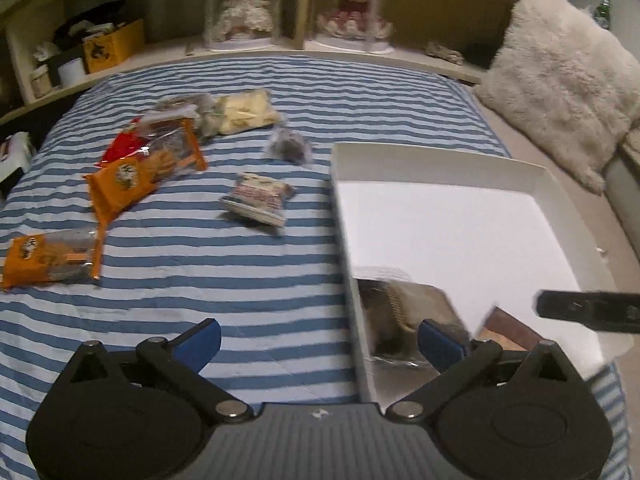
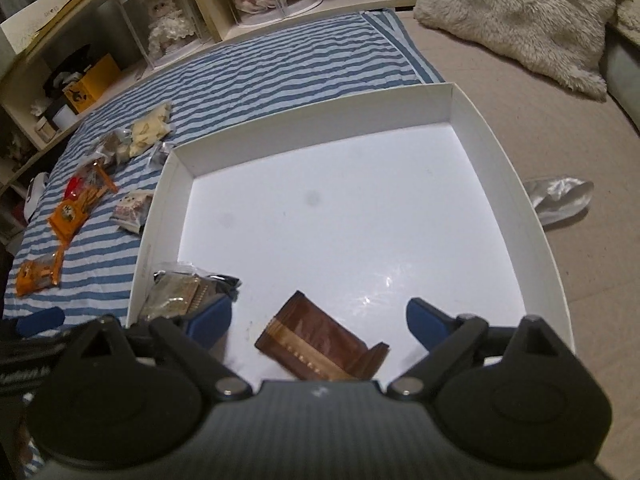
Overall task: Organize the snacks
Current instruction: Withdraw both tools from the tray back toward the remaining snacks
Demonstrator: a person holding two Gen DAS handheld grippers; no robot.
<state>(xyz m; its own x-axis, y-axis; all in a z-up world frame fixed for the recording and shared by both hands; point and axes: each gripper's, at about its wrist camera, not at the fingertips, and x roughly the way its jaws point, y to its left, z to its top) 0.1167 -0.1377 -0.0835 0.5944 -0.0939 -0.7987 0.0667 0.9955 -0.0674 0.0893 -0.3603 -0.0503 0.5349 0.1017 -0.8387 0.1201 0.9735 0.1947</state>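
Striped bedspread (image 1: 240,280) under white box (image 2: 504,168); left tool (image 1: 320,340), right tool (image 2: 320,320) wide, empty.

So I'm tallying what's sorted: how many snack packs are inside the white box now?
2. A silvery clear pack lies by the white box's near-left wall; a brown pack sits mid-front, under the open right gripper. Gripper bodies may hide more.
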